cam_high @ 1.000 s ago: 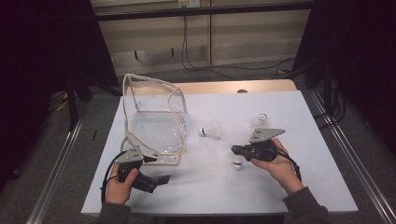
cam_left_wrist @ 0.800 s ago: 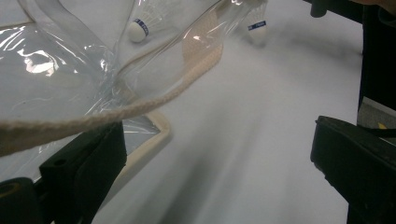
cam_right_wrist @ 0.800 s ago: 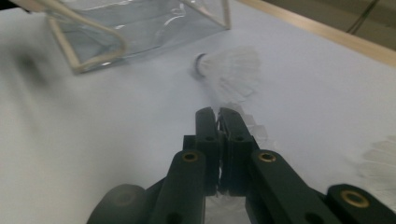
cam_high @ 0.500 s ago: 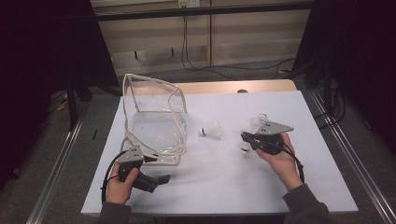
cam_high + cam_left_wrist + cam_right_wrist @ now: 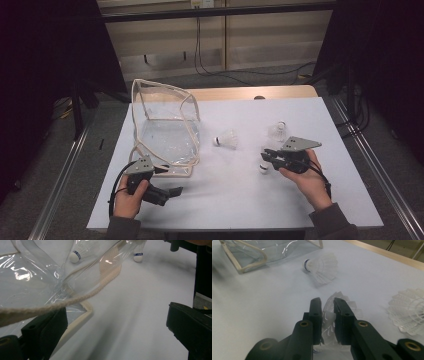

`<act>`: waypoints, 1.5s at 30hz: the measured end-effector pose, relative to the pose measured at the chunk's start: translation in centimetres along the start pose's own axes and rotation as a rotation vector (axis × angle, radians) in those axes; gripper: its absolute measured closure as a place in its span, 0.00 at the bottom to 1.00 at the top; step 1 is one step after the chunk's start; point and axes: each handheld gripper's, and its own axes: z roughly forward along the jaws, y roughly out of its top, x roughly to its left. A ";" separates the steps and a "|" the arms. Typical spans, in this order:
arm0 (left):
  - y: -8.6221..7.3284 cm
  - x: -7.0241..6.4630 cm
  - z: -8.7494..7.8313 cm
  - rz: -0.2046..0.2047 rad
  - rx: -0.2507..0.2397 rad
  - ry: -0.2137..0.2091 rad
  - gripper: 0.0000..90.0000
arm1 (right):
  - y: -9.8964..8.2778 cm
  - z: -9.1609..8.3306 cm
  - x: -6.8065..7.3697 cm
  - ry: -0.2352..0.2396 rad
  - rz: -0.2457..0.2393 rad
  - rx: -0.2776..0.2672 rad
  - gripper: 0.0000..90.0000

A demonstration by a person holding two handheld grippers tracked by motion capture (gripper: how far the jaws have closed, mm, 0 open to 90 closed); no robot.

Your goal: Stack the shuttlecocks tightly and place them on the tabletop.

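Right gripper view shows our right gripper (image 5: 327,305) pinching a shuttlecock (image 5: 329,320) by its crushed skirt — jaws just eased apart, feathers between them. It sits well right of the clear bag (image 5: 165,131). We judge it could slip out, since thin plastic gives little purchase. Our left gripper (image 5: 117,327) stands open — the bag's cord (image 5: 75,299) crosses one jaw. The held shuttlecock's cork is hidden.

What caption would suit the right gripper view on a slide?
The right gripper with a white shuttlecock between its jaws, two more lying nearby.
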 end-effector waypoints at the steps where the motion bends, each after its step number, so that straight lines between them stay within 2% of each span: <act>1: 0.0 0.0 0.0 0.000 0.000 0.000 0.04 | -0.1 -0.2 0.0 -0.003 -0.001 0.005 0.85; 12: 0.1 0.0 0.1 0.008 0.001 0.001 0.04 | -0.7 -2.2 -0.2 -0.028 -0.019 0.030 0.80; 18: 0.1 0.0 0.1 0.006 0.000 0.003 0.04 | -0.7 -2.6 -0.4 -0.023 -0.019 0.035 0.78; 23: 0.1 0.0 0.1 0.006 0.000 0.003 0.04 | -0.7 -2.7 -0.3 -0.001 -0.030 0.073 0.91; 27: 0.2 0.0 0.1 0.005 0.000 0.001 0.04 | -0.7 -2.7 -0.3 0.054 -0.006 0.096 0.97; 29: 0.2 0.0 0.1 0.005 0.001 0.002 0.04 | -0.7 -2.7 -0.3 0.062 -0.005 0.101 0.99; 30: 0.2 0.0 0.1 0.005 0.001 0.001 0.04 | -0.7 -2.7 -0.3 0.062 -0.011 0.095 1.00; 32: 0.2 0.0 0.1 0.005 0.001 0.001 0.04 | -0.5 -2.7 -0.3 0.021 -0.021 0.064 1.00; 36: 0.2 -0.1 0.1 -0.002 -0.003 0.001 0.04 | 0.0 -2.6 -0.4 -0.021 -0.003 -0.022 1.00; 45: 0.2 0.0 0.1 0.003 -0.004 -0.001 0.04 | 0.9 0.7 0.1 -0.052 0.002 -0.053 1.00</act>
